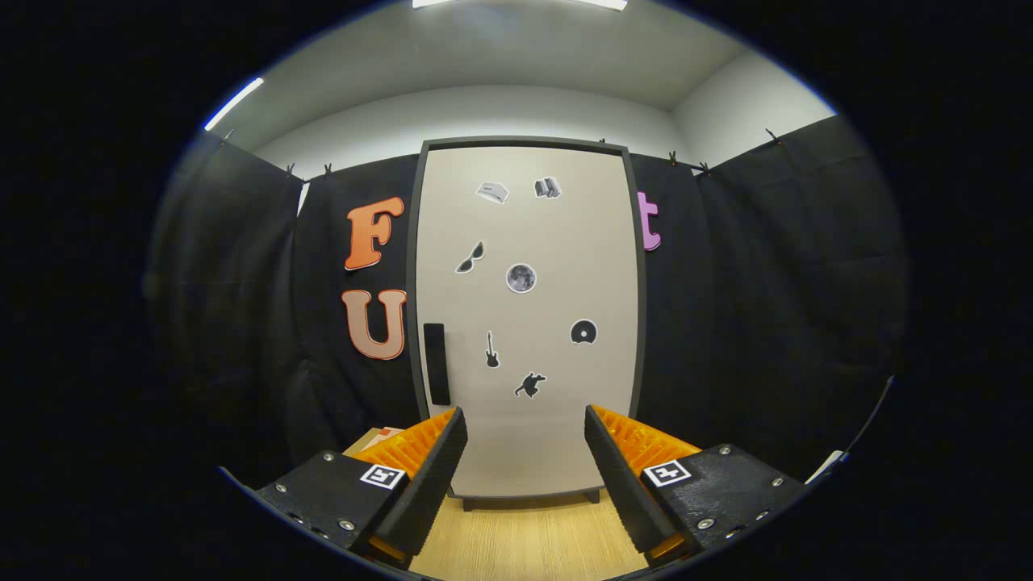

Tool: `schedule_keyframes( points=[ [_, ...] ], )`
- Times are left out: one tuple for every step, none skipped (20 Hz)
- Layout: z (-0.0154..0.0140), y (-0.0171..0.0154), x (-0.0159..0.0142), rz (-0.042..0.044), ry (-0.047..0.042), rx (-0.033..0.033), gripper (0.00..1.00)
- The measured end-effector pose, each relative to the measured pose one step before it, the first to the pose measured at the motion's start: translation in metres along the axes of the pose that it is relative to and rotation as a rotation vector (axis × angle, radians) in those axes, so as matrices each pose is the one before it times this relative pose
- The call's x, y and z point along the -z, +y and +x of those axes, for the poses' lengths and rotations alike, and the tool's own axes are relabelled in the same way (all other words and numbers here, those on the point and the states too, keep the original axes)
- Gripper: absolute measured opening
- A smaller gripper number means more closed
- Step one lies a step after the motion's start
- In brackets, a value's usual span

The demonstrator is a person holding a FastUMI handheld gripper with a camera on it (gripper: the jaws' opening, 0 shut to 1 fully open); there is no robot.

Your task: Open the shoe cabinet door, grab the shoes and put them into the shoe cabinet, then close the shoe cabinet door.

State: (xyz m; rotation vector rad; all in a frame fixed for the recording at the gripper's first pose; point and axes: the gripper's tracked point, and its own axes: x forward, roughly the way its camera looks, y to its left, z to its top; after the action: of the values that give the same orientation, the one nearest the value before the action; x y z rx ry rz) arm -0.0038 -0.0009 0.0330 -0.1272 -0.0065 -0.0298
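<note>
The shoe cabinet (524, 323) stands straight ahead of the gripper (524, 452), beyond its fingers and apart from them, a tall upright box with a dark frame and rounded corners. Its door (557, 242) is a smooth, matte, pale beige panel, closed flush in the frame. The cabinet rests on short feet on a light wood-grain floor (524, 541), which runs back under the fingers. On the door's left side, just ahead of the left finger, sits a narrow dark vertical handle (436, 363), rectangular and flat. Small stickers (520, 277) are scattered over the panel: a round moon-like disc, sunglasses, a guitar. The gripper's ridged fingers are spread wide, nothing between them but the door's lower part seen further off.
</note>
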Motion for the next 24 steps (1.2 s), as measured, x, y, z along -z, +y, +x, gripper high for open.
schedule_keyframes(
  points=[
    [-0.00850,-0.00323,-0.00006,-0.00322,-0.00002,0.00856,0.92],
    [-0.00724,-0.00271,0.00045,0.00158,0.00058,0.00536,0.92],
    [-0.00505,-0.00001,0.00098,0.00166,-0.00154,0.00223,0.92],
    [-0.00584,-0.00070,0.00005,0.00340,0.00083,0.00151,0.92],
    [-0.00396,-0.00099,0.00058,-0.00252,-0.00299,0.00076,0.92],
    [-0.00458,-0.00121,-0.00033,-0.00413,-0.00242,0.00430,0.92],
    [-0.00307,0.00073,0.00067,-0.00611,0.00117,0.00017,0.92],
    [-0.00205,0.00062,0.00046,-0.00296,-0.00046,-0.00171,0.92],
    [-0.00182,0.00046,-0.00002,-0.00258,0.00078,-0.00089,0.92],
    [-0.00147,0.00042,-0.00100,-0.00131,-0.00208,-0.00122,0.92],
    [0.00047,0.00025,0.00041,-0.00162,0.00081,-0.00160,0.92],
    [0.00066,0.00023,-0.00098,-0.00323,-0.00437,0.00043,0.92],
    [0.00102,0.00000,0.00016,-0.00503,0.00012,-0.00055,0.92],
    [0.00060,0.00093,0.00033,-0.00321,0.00072,-0.00159,0.92],
    [0.00100,0.00180,0.00070,-0.00205,0.00089,-0.00345,0.92],
    [0.00088,0.00190,0.00075,0.00045,0.00169,-0.00445,0.92],
    [0.00065,0.00163,0.00063,-0.00103,0.00278,-0.00516,0.92],
    [0.00078,0.00022,0.00037,-0.00085,0.00065,-0.00040,0.92],
    [0.00150,0.00175,0.00130,0.00017,0.00227,-0.00279,0.92],
    [0.00032,0.00023,-0.00051,-0.00013,-0.00096,0.00017,0.93],
    [0.00079,-0.00069,-0.00018,0.00009,-0.00068,0.00021,0.93],
    [0.00109,-0.00025,-0.00115,-0.00037,-0.00351,0.00146,0.93],
    [0.00112,0.00049,0.00002,0.00127,-0.00258,0.00364,0.93],
    [0.00015,-0.00036,-0.00106,0.00200,0.00077,-0.00259,0.93]
  ],
)
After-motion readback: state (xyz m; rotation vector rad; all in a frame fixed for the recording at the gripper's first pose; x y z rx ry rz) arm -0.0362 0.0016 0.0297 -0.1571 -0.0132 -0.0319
